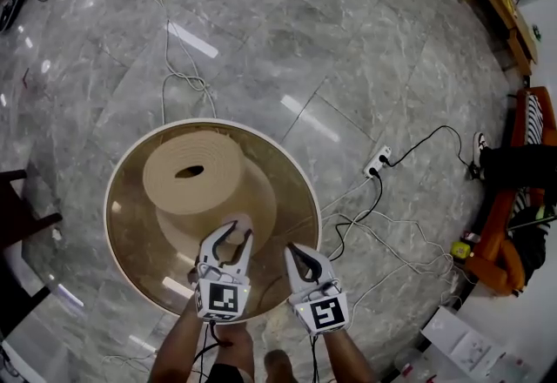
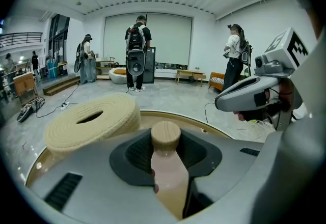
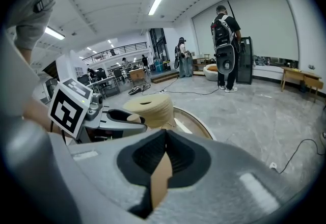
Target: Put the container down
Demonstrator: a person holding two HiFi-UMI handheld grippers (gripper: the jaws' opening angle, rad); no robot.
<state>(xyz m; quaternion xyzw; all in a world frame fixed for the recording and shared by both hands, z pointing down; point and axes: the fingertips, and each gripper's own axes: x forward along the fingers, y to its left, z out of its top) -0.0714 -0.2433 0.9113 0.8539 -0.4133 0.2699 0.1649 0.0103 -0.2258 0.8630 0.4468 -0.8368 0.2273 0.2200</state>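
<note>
My left gripper (image 1: pixel 233 235) is shut on a pale container (image 2: pixel 165 172) topped with a round wooden lid (image 2: pixel 166 134). The lid pokes up between the dark pads. In the head view the container (image 1: pixel 241 222) hangs over the near part of a round glass-topped table (image 1: pixel 122 242). My right gripper (image 1: pixel 298 252) hovers just to the right of it, over the table's near edge. Its jaws are shut with nothing between them, and their tips meet in the right gripper view (image 3: pixel 164 139). A beige woven roll (image 1: pixel 193 171) with a hole in its top stands at the table's middle.
Cables (image 1: pixel 174 77) trail over the grey marble floor, and a white power strip (image 1: pixel 377 162) lies to the table's right. An orange sofa (image 1: pixel 513 225) and white boxes (image 1: pixel 461 338) are at the right. A dark chair (image 1: pixel 17 216) stands at the left. People (image 2: pixel 136 52) stand far off.
</note>
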